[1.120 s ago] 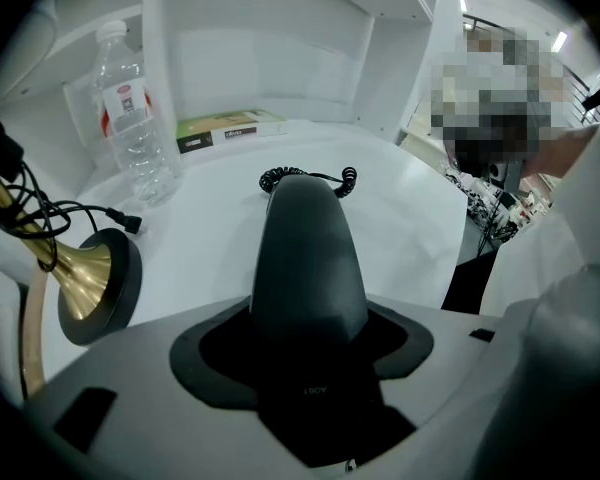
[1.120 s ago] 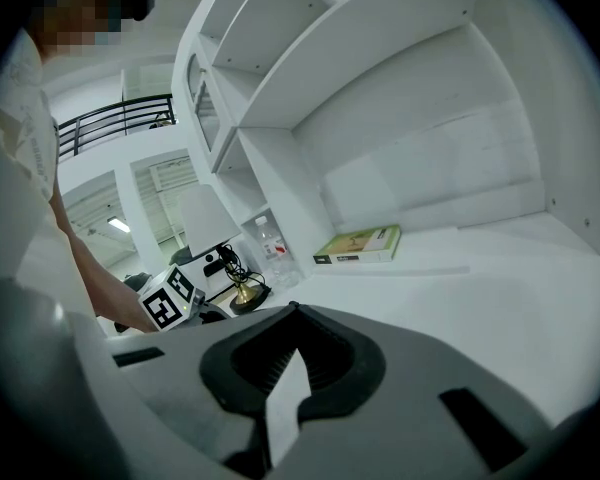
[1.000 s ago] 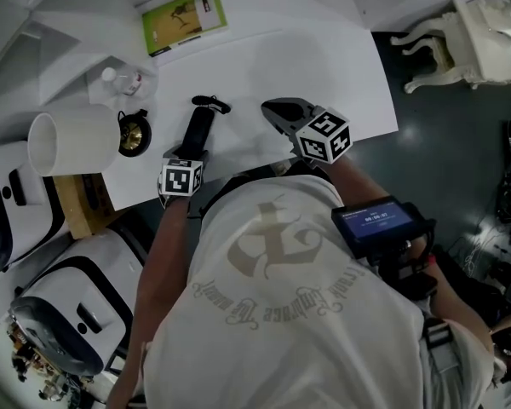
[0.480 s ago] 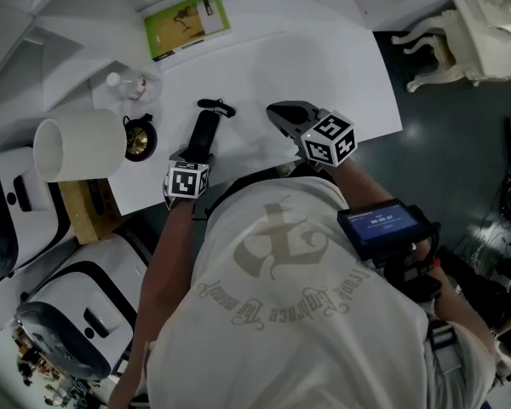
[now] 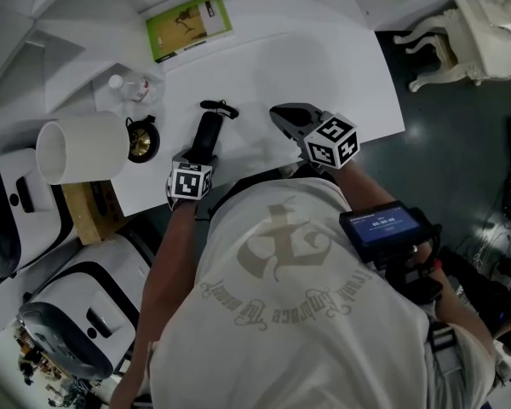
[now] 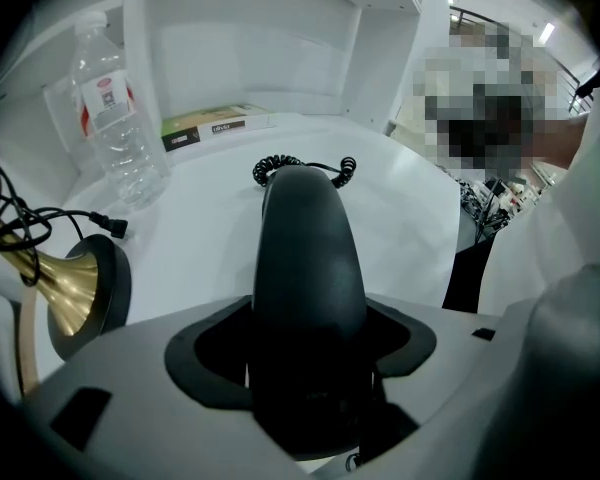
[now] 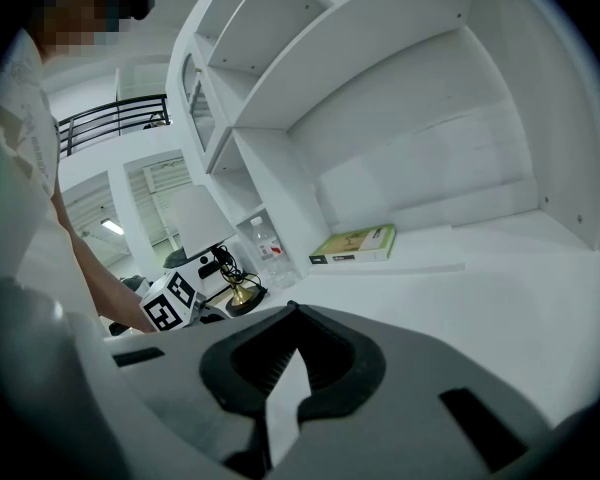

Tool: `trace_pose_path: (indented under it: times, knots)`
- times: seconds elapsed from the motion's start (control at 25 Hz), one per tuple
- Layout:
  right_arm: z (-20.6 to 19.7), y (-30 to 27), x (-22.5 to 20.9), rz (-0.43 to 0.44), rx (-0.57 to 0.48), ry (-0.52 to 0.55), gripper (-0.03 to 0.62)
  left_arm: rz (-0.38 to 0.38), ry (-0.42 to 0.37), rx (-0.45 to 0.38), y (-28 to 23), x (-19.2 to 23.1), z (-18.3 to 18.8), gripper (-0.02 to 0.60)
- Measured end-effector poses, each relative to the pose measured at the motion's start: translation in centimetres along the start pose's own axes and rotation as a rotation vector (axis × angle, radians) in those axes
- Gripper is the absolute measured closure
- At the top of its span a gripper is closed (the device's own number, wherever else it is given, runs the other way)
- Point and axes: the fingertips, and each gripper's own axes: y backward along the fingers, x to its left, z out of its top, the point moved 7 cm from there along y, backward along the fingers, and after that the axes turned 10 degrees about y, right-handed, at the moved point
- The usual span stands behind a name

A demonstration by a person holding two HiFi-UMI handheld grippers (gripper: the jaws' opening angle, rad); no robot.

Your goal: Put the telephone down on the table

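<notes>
The telephone is a black handset [image 5: 208,133] with a coiled cord [image 5: 219,106] at its far end. It lies lengthwise over the white table [image 5: 324,66], and I cannot tell whether it touches the top. My left gripper [image 5: 199,154] is shut on its near end. In the left gripper view the handset [image 6: 305,238] fills the space between the jaws of the left gripper [image 6: 305,343], with the cord [image 6: 300,166] beyond. My right gripper [image 5: 283,113] hovers just right of the handset, shut and empty. In the right gripper view the right gripper [image 7: 280,373] holds nothing.
A green book [image 5: 189,25] lies at the table's back edge. A clear water bottle [image 5: 132,85] and a lamp with a white shade [image 5: 81,147] and brass base [image 5: 140,139] stand at the left. White shelves rise behind. A white chair [image 5: 468,32] stands on the floor, right.
</notes>
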Motion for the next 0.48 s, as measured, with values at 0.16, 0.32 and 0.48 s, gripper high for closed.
trace_pose_path:
  times: [0.16, 0.32, 0.48]
  knots:
    - [0.1, -0.3, 0.1, 0.020, 0.000, 0.011, 0.579, -0.013, 0.012, -0.061, 1.1, 0.1, 0.8, 0.267]
    - [0.2, -0.6, 0.5, 0.046, -0.002, 0.024, 0.579, -0.010, 0.004, -0.114, 2.7, 0.3, 1.3, 0.261]
    - [0.3, -1.3, 1.0, 0.087, -0.002, 0.043, 0.579, -0.006, 0.031, -0.186, 4.6, 0.2, 1.2, 0.261]
